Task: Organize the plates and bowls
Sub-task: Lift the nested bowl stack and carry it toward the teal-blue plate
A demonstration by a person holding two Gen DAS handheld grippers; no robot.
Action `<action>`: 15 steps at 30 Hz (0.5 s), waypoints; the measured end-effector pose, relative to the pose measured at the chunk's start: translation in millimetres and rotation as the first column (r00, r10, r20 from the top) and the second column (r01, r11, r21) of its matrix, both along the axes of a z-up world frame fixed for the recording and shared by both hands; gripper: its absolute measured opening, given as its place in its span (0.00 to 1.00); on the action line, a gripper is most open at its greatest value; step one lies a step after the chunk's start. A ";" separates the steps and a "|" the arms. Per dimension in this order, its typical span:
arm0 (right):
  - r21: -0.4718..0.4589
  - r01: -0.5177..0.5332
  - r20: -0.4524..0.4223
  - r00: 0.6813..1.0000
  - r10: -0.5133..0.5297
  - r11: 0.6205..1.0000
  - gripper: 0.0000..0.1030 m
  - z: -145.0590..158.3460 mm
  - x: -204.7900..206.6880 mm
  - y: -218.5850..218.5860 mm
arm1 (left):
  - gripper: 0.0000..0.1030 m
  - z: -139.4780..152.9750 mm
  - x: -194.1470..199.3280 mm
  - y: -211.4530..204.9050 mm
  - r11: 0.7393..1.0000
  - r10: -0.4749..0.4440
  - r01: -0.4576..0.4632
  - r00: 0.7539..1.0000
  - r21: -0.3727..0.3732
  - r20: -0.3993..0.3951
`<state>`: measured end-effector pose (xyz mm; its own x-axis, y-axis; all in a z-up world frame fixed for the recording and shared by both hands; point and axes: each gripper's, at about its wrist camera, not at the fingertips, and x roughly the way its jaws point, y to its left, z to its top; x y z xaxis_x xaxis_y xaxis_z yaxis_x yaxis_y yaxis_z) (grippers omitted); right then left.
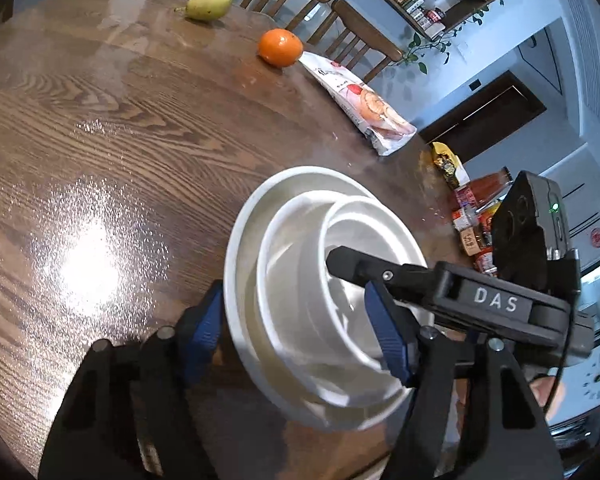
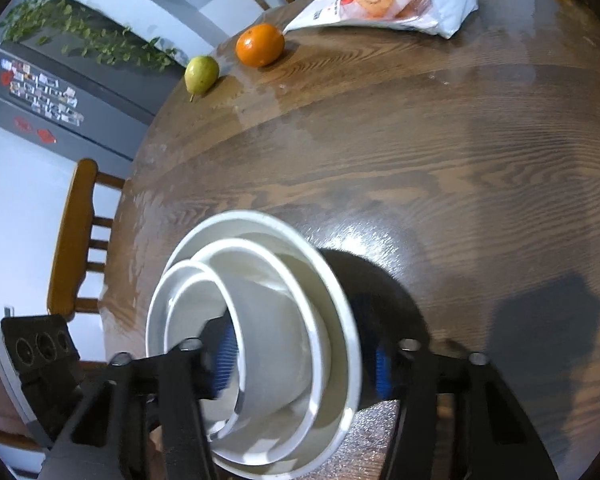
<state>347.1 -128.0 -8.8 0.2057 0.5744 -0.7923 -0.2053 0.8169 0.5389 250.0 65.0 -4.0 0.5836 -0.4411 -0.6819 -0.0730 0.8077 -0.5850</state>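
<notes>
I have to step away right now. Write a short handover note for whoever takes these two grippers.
Left gripper: jaws straddle the near rim of the nested white bowls; full pad contact unclear.
Right gripper: jaws straddle the opposite side of the stack, one finger inside.
Stack sits on the wooden table; pear, orange and snack bag lie beyond.
Done: bowls nested by size.
Left: confirm grip, move the stack.

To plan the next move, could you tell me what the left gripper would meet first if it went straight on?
Most likely the stack of white bowls, already between the left gripper fingers; beyond that lies the wooden table. Depth is hard to judge.
</notes>
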 end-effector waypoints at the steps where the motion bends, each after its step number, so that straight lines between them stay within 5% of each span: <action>1: -0.015 0.001 0.006 1.000 -0.001 1.000 0.47 -1.1 -0.7 2.4 | 0.59 -0.5 0.0 -0.3 1.000 -0.002 0.002 1.000 0.001 0.001; 3: -0.018 0.001 0.006 1.000 -0.001 1.000 0.43 -4.1 -1.1 3.7 | 0.52 -1.0 0.3 -0.2 0.999 0.014 -0.014 1.000 0.036 -0.001; 15: -0.025 -0.008 -0.011 1.000 0.008 1.000 0.41 -0.4 -6.6 9.4 | 0.52 4.5 -5.6 -0.8 0.996 0.051 -0.049 0.998 0.070 -0.027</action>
<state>340.5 -118.6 -9.2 0.1923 0.5560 -0.8086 -0.2058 0.8285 0.5208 244.4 64.2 0.5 0.5832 -0.3627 -0.7269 -0.1306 0.8413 -0.5245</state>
